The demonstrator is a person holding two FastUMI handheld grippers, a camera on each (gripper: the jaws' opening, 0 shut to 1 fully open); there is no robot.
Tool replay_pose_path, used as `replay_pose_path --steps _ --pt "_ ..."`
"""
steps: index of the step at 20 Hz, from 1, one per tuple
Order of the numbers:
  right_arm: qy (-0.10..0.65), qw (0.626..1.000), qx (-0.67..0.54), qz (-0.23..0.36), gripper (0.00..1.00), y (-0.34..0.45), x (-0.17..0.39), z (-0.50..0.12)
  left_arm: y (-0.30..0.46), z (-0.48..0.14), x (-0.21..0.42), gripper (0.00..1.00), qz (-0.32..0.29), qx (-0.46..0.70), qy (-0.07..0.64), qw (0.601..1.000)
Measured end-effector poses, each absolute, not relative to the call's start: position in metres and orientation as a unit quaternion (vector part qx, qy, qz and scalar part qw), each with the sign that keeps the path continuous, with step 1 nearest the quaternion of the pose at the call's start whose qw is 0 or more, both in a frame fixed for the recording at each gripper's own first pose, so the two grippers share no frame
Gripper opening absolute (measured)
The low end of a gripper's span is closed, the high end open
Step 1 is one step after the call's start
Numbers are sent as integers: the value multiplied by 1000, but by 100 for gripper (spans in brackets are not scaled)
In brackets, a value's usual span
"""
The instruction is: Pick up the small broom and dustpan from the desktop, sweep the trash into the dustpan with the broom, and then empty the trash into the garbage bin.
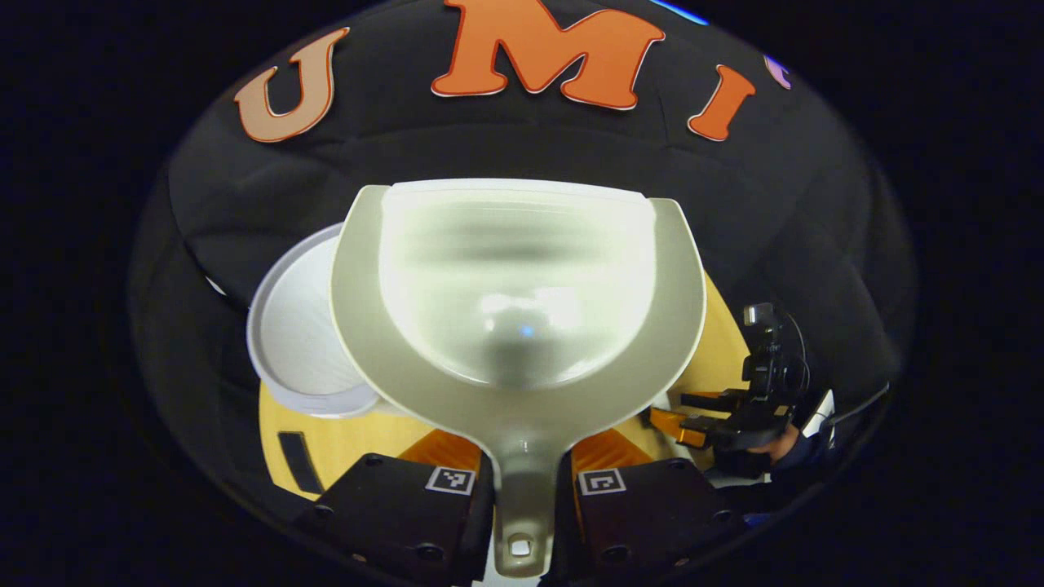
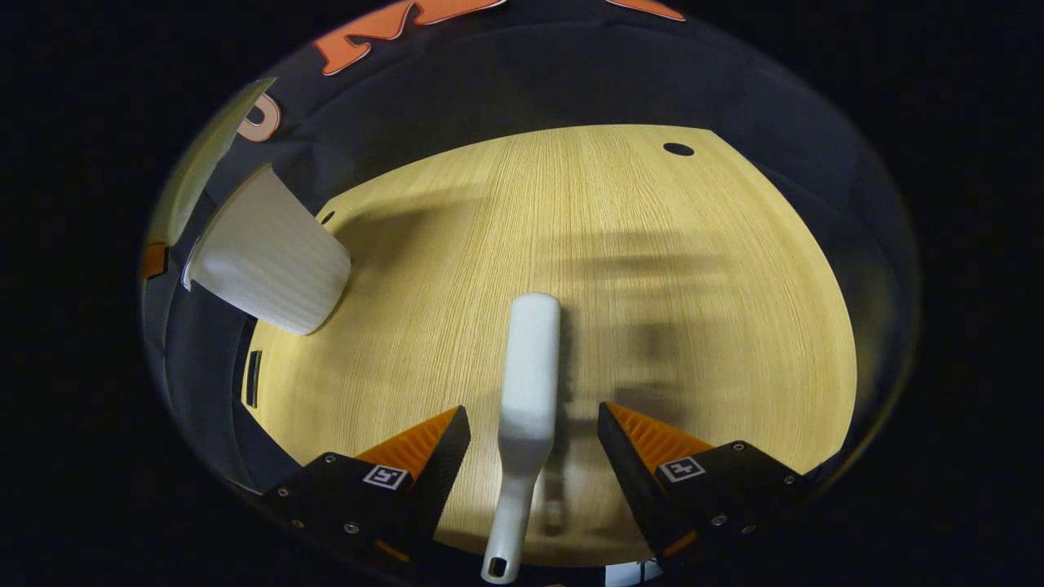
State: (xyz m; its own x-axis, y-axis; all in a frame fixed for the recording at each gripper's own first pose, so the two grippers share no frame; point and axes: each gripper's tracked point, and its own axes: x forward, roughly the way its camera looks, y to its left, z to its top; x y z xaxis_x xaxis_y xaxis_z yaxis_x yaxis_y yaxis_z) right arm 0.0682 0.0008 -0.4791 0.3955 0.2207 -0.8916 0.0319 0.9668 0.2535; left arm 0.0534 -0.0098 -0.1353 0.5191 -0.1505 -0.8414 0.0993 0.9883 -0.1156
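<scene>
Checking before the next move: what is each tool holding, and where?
Left tool clamps the dustpan by its handle. Right tool is open; broom lies between its fingers.

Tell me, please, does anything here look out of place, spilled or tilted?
No spill or damage is visible. The dustpan is held up by its handle in the left gripper, partly in front of the white bin. The broom lies flat on the desk between the open right gripper fingers.

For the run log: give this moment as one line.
left gripper: shut on dustpan | right gripper: open, astride broom | bin: upright
</scene>
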Motion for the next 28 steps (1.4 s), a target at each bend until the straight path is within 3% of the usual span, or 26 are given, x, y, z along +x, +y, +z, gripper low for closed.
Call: replay_pose_path --steps 7,13,21,28 --pt "561 821 85 62 95 4 61 -488 -57 -232 14 32 -81 9 538 839" --pt "573 813 75 70 95 5 64 -493 -73 -328 -25 33 -47 -21 635 771" --pt "574 813 65 68 95 5 65 -490 -67 -358 -28 33 -17 -59 665 745" --pt "576 812 63 73 95 7 63 -493 -70 -362 -27 38 -21 -38 660 750"
